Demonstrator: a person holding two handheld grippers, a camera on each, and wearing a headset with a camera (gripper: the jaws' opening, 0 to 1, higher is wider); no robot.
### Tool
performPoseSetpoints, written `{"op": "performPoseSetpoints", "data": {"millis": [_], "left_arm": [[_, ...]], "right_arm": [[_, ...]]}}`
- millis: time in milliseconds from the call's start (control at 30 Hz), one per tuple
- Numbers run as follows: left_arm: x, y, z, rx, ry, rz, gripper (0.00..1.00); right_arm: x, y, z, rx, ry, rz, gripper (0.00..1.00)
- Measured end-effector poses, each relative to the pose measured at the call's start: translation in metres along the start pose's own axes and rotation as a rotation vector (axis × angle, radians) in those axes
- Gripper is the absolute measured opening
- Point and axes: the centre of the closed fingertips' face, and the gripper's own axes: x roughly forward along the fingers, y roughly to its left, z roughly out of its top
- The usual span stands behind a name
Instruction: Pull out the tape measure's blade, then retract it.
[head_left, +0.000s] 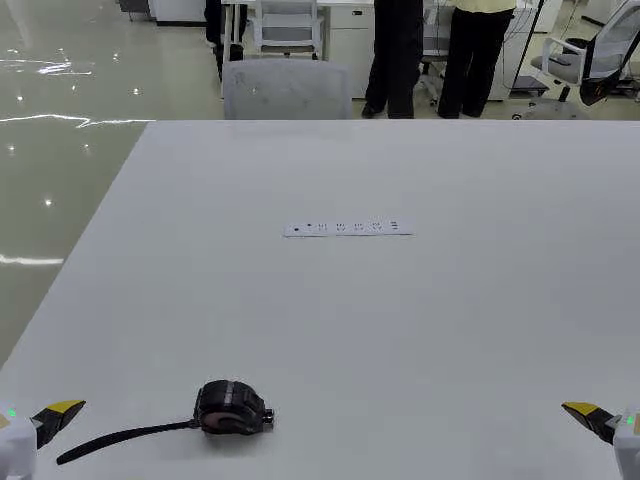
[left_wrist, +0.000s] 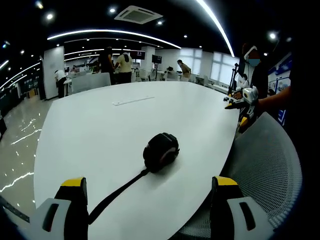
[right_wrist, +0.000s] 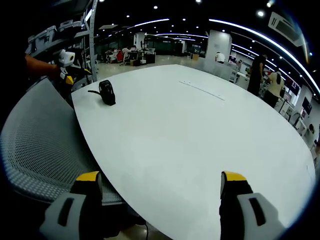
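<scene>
A black tape measure (head_left: 231, 408) lies on the white table (head_left: 400, 300) near its front edge, with a black strap (head_left: 120, 440) trailing to the left. Its blade is not pulled out. My left gripper (left_wrist: 149, 197) stands open just short of the tape measure (left_wrist: 161, 150), the strap (left_wrist: 117, 192) running between its yellow-tipped fingers. In the head view its tip (head_left: 58, 412) shows at the lower left. My right gripper (right_wrist: 159, 186) is open and empty at the table's near right edge, far from the tape measure (right_wrist: 107, 92); its tip (head_left: 588, 415) shows at the lower right.
A flush power-socket strip (head_left: 348, 228) sits in the middle of the table. A grey chair (head_left: 286, 90) stands at the far edge, with people standing behind it. A mesh chair back (right_wrist: 40, 145) is beside me at the near edge.
</scene>
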Motion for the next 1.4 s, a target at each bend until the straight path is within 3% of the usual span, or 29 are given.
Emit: {"op": "performPoseSetpoints", "data": {"millis": [267,400,467,600,733,800,867,1067,1133,1233,1333,1400], "left_arm": [[0.000,0.002,0.001,0.002,0.009,-0.011,1.00],[0.003,-0.001,0.001,0.068,0.039,-0.040,1.00],[0.004,-0.001,0.003,0.068,0.045,-0.048,1.00],[0.006,-0.003,0.012,0.084,0.053,-0.083,1.00],[0.009,-0.002,0.021,0.150,0.078,-0.107,1.00],[0.010,0.005,0.028,0.227,0.078,-0.080,1.00],[0.012,0.003,0.035,0.221,0.073,-0.103,1.00],[0.021,0.008,0.046,0.303,0.128,-0.145,0.98],[0.024,0.006,0.052,0.323,0.143,-0.167,0.97],[0.026,-0.007,0.048,0.330,0.211,-0.248,0.97],[0.033,-0.015,0.047,0.406,0.239,-0.281,0.97],[0.037,-0.019,0.048,0.426,0.243,-0.296,0.96]], "right_arm": [[0.000,0.000,0.004,-0.008,-0.008,-0.003,1.00],[0.002,0.002,0.009,-0.012,-0.011,-0.001,1.00],[0.002,0.003,0.011,-0.020,-0.006,0.005,1.00],[0.003,-0.002,0.022,-0.045,-0.010,0.007,0.99],[0.006,-0.009,0.036,-0.066,-0.018,0.004,0.98],[0.007,-0.008,0.042,-0.078,-0.023,0.018,0.97],[0.009,-0.008,0.050,-0.105,-0.025,0.029,0.97],[0.015,-0.007,0.069,-0.144,-0.028,0.073,0.97],[0.018,-0.008,0.075,-0.151,-0.026,0.077,0.98],[0.022,-0.006,0.086,-0.162,-0.037,0.083,0.99],[0.029,-0.002,0.094,-0.176,-0.046,0.095,1.00],[0.034,0.003,0.097,-0.192,-0.043,0.109,1.00]]}}
